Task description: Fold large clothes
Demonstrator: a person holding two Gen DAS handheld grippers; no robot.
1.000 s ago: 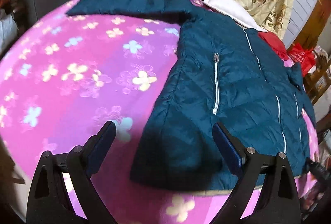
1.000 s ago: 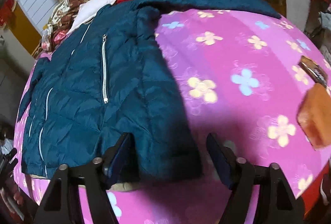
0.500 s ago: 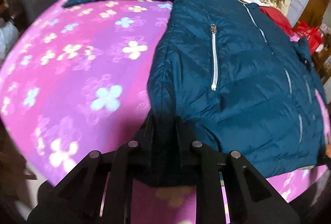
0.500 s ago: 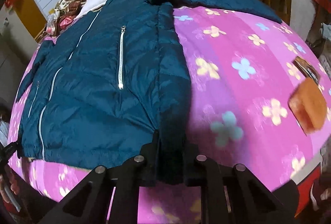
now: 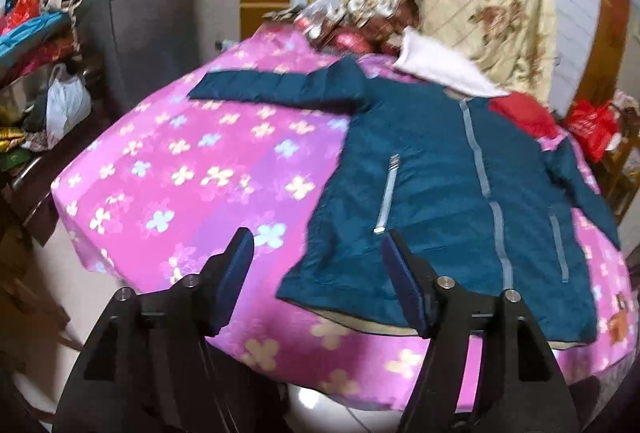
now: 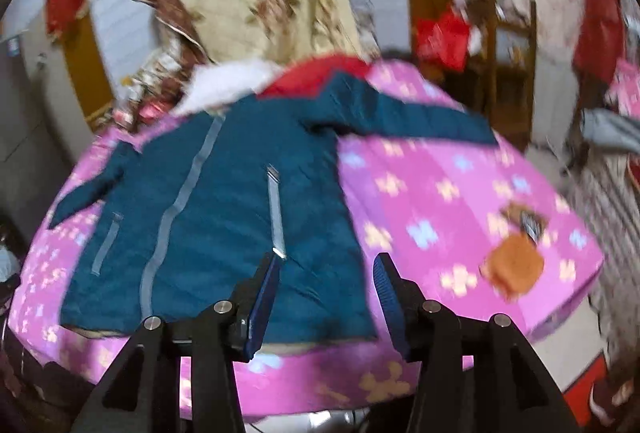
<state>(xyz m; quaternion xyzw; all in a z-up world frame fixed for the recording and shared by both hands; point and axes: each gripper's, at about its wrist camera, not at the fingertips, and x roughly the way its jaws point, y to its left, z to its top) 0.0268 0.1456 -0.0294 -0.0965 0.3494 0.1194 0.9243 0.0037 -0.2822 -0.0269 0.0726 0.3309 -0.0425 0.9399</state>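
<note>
Beyond the jacket (image 5: 432,193), a cream quilt (image 5: 488,1) and red bag (image 6: 442,35).

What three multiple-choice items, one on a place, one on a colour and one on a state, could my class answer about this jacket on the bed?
1. Where does the small orange-brown pouch lie?
A. on the jacket
B. on the pink bedspread, apart from the jacket
C. on the floor

2. What colour is the jacket?
A. dark teal-blue
B. red
C. cream

3. How does the jacket lie?
A. rolled up
B. folded in half
C. spread flat, sleeves out

Answers:
1 B: the pouch sits on bare bedspread.
2 A: the jacket is teal-blue with pale zips.
3 C: both sleeves reach sideways and nothing is between the fingers of either gripper.
</note>
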